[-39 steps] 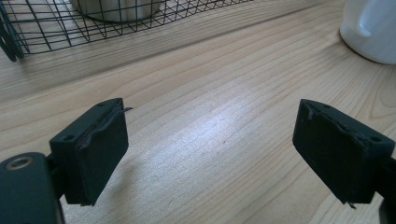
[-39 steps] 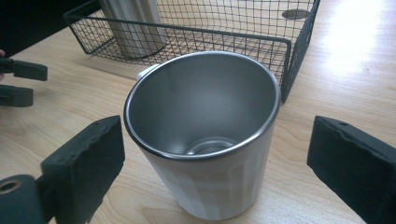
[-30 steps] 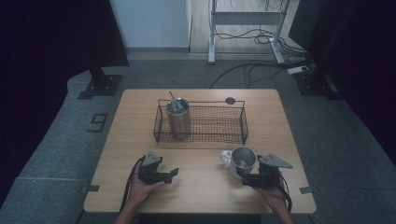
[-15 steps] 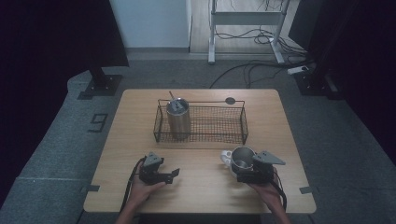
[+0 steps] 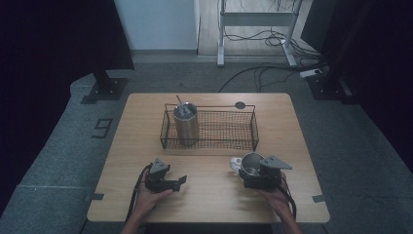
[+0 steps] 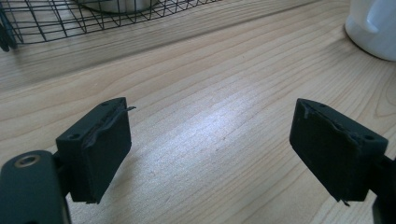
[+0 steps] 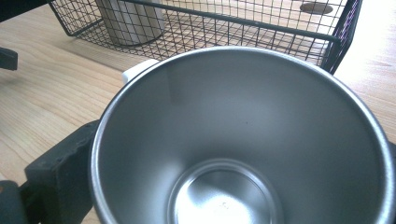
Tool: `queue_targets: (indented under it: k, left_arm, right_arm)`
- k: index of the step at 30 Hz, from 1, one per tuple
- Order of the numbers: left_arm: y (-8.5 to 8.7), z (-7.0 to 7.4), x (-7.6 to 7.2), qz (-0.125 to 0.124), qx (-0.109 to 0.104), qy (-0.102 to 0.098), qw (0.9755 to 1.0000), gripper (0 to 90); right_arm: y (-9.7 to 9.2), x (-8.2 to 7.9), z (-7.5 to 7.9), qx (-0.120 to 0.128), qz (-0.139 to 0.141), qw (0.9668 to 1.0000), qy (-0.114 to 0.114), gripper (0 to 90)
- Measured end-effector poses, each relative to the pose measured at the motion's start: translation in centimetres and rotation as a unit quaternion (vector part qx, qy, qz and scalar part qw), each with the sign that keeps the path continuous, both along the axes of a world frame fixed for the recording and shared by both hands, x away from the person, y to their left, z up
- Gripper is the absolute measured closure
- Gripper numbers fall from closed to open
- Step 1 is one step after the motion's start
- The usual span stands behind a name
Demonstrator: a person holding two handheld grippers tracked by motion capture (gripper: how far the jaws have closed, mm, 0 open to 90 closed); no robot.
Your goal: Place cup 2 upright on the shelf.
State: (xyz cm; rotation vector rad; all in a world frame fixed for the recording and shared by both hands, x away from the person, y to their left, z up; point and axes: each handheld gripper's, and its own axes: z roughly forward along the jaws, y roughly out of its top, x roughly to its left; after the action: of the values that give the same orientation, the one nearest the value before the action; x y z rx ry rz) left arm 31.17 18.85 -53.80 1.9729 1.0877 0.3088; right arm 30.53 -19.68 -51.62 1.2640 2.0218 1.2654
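My right gripper (image 5: 253, 176) has its jaws around a shiny steel cup (image 5: 251, 164), one on each side. They have just been closing in a little. In the right gripper view the cup (image 7: 243, 140) sits between my two black jaws with its open mouth facing the camera, and I think they are pinching its sides now. The cup is on the wooden table (image 5: 209, 204), close to me, just in front of the black wire basket (image 5: 209, 127). A white mug (image 5: 236, 164) stands right beside the cup, maybe touching it.

My left gripper (image 5: 168, 181) rests on the table well away to the side. Its jaws have just been closing too, but there is a gap between them and only bare wood in it. It holds nothing.

A tall steel tumbler (image 5: 186, 122) already stands in the left end of the basket.

What could go wrong? The cup is round and smooth, so it could slip or tip when I lift it. I could bump the white mug and push it over. And if I lift too low, the cup could hit the basket's rim.
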Motion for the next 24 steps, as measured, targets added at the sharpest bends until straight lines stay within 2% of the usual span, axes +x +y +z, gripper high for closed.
queue_targets:
  k: [7,14,18,24]
  left_arm:
    - [0.06,0.0,0.01,0.001,0.002,0.002,1.0,13.3]
    - [0.0,0.0,-0.03,-0.003,0.003,0.0,1.0,13.5]
    - [0.23,0.26,-0.01,-0.007,-0.024,0.009,0.9997,13.9]
    - [0.3,0.38,-0.07,-0.004,-0.018,0.003,0.9998,14.1]
  right_arm:
    - [-0.06,-0.06,-0.02,-0.009,-0.002,0.9999,-0.012,5.0]
    - [-0.11,0.01,0.11,-0.016,0.005,0.9998,-0.012,5.8]
    - [-0.07,0.03,0.18,-0.018,0.004,0.9998,-0.01,6.0]
    - [-0.31,0.08,0.23,-0.007,0.004,0.9999,-0.007,6.2]
